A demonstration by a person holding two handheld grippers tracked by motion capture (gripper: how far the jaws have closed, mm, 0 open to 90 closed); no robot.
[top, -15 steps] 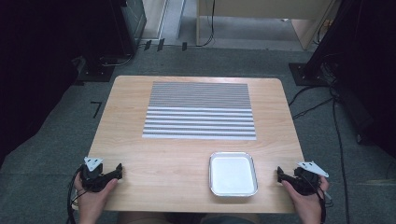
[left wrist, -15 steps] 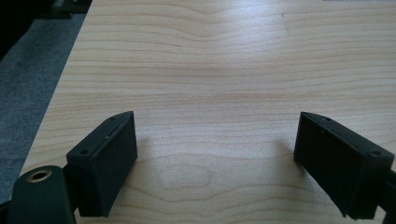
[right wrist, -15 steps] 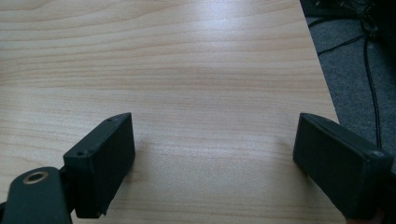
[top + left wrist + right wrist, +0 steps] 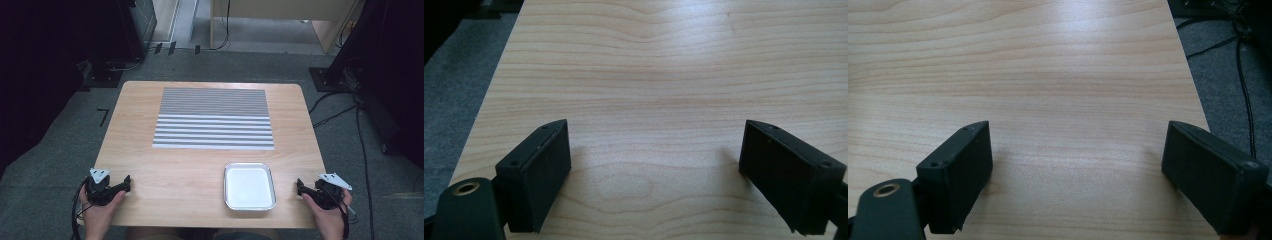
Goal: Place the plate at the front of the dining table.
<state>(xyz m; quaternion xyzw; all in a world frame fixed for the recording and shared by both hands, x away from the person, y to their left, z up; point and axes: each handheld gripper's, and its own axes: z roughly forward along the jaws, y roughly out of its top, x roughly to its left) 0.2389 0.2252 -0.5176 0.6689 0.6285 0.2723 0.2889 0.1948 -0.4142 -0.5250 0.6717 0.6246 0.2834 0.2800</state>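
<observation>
Right now I am holding a two-jaw gripper in each hand at the near edge of a light wooden table (image 4: 200, 165), and nothing is in either grip. My left gripper (image 4: 125, 184) is sitting at the near left corner of the table, and my right gripper (image 4: 300, 186) is sitting at the near right edge. Both are pointing inward toward the middle of the table.

In the left gripper view, my two black jaws are standing spread wide apart with bare wood grain between them (image 4: 656, 150). The right gripper view is showing the same: jaws spread wide, nothing but tabletop between them (image 4: 1078, 150), with grey carpet and a cable off to one side.

The thing nearest my hands is a shallow metal tray (image 4: 227, 192), square with rounded corners and a pale inside. It is lying flat near the front edge, right of centre, closer to my right gripper than my left but not touching either. It is looking empty.

Farther back, a striped mat (image 4: 214, 119) in grey and white bands is lying flat across the middle and far part of the table, well apart from both grippers.

As I am judging it, the work is not yet under way: nothing is being gripped or touched. Everything is left to do, beginning most likely with a reach toward the tray.
</observation>
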